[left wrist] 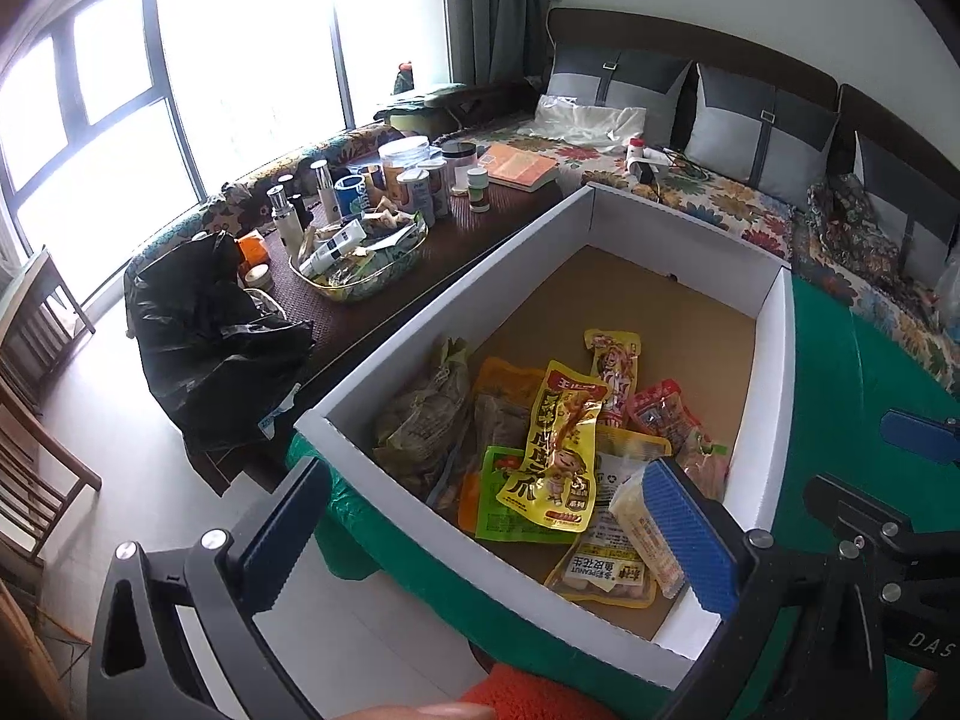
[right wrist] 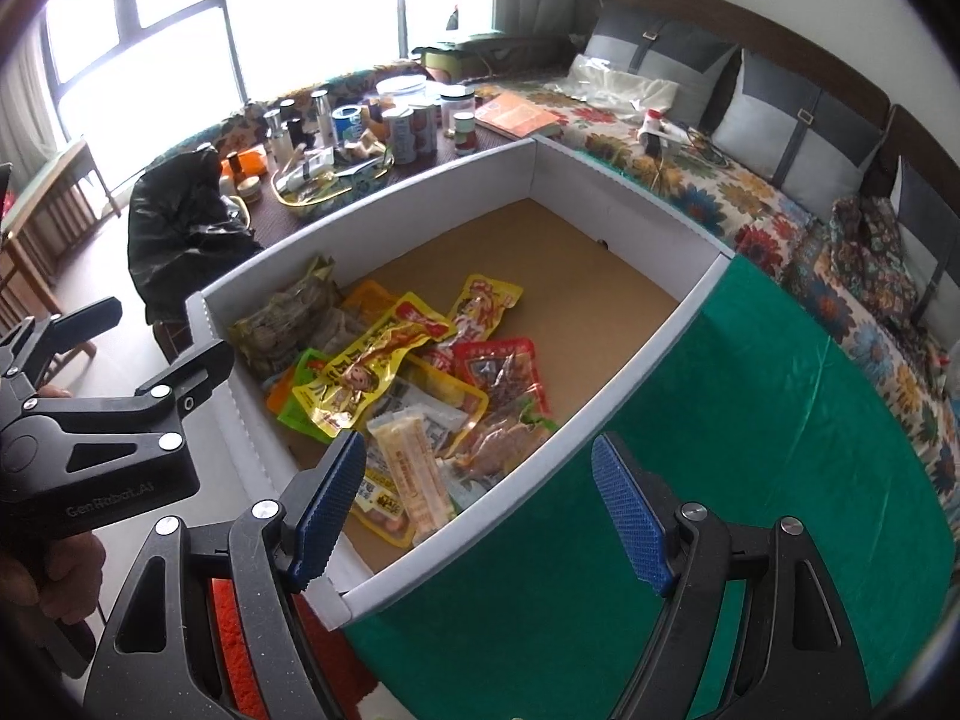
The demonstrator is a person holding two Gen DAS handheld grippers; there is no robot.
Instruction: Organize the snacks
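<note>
Snacks (left wrist: 558,450) lay piled in the box (left wrist: 456,300); both grippers' fingers (right wrist: 327,510) gaped empty; only the right view showed the left gripper (right wrist: 156,354).

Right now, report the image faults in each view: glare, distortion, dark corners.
Left wrist view: the window is blown out to white; the box edges bow under fisheye; corners go dark. Right wrist view: the window is overexposed too; the box wall curves strongly; dark vignette rings the frame. The snack packets are evenly lit and sharp.
</note>
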